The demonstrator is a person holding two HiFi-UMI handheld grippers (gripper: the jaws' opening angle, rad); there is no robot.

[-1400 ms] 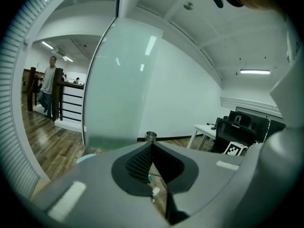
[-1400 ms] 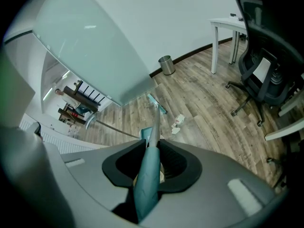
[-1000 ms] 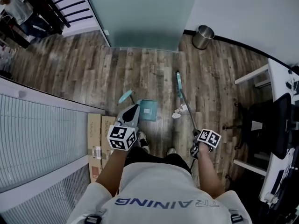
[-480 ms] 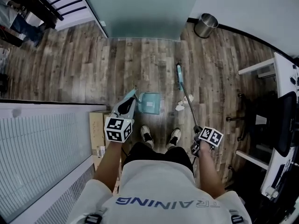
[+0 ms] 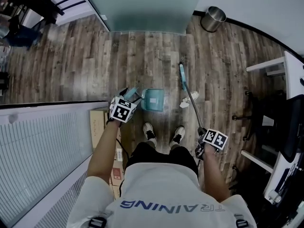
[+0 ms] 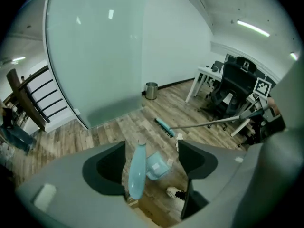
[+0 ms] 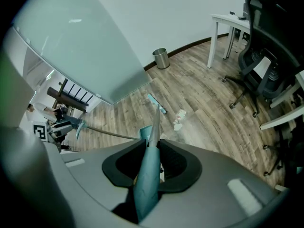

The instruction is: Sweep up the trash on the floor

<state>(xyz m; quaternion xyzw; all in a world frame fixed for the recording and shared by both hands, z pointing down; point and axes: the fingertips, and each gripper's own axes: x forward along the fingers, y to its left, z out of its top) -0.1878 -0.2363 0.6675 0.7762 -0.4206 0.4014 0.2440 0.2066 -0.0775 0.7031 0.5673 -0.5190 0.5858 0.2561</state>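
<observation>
A teal dustpan (image 5: 154, 100) rests on the wood floor ahead of my shoes. Its upright teal handle (image 6: 135, 172) stands between the jaws of my left gripper (image 6: 152, 163), which have just been opening; the pads stand wide and do not press it. In the head view the left gripper (image 5: 129, 97) is low beside the pan. My right gripper (image 7: 153, 151) is shut on the broom handle (image 7: 148, 175). The broom head (image 5: 182, 77) lies on the floor just beyond the crumpled white paper trash (image 5: 185, 103), which sits right of the pan.
A metal bin (image 5: 213, 18) stands by the far wall. Cardboard boxes (image 5: 97, 122) lie left of my feet beside a frosted partition. A black office chair (image 5: 270, 122) and a white desk (image 5: 294, 80) are on the right.
My left gripper has dropped towards the floor and tilted down, and its jaws have gone from shut to wide apart around the dustpan handle. The right gripper and broom have barely shifted.
</observation>
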